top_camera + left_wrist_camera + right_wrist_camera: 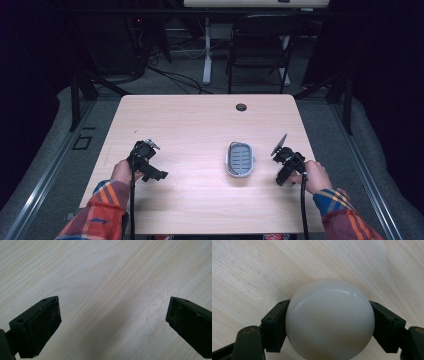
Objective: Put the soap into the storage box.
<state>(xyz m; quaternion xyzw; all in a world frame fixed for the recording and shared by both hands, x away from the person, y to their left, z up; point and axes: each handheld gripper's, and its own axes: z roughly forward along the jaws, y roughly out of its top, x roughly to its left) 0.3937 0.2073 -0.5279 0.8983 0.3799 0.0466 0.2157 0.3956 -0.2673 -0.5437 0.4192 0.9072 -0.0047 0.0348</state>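
While the right gripper [329,322] pinches a smooth white soap-like lump [329,320] between its fingers at lower right of the high view, the left gripper [113,322] hangs spread over bare tabletop [200,125]; the grey dish [240,159] sits just left; lower gently, likely slippery.

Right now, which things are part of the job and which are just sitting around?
Probably part of the job:
- white rounded object, clamped in the right tool
- grey oval dish, beside that tool
- left tool, open over bare table

Just sitting around:
- black folding chair
- floor cables
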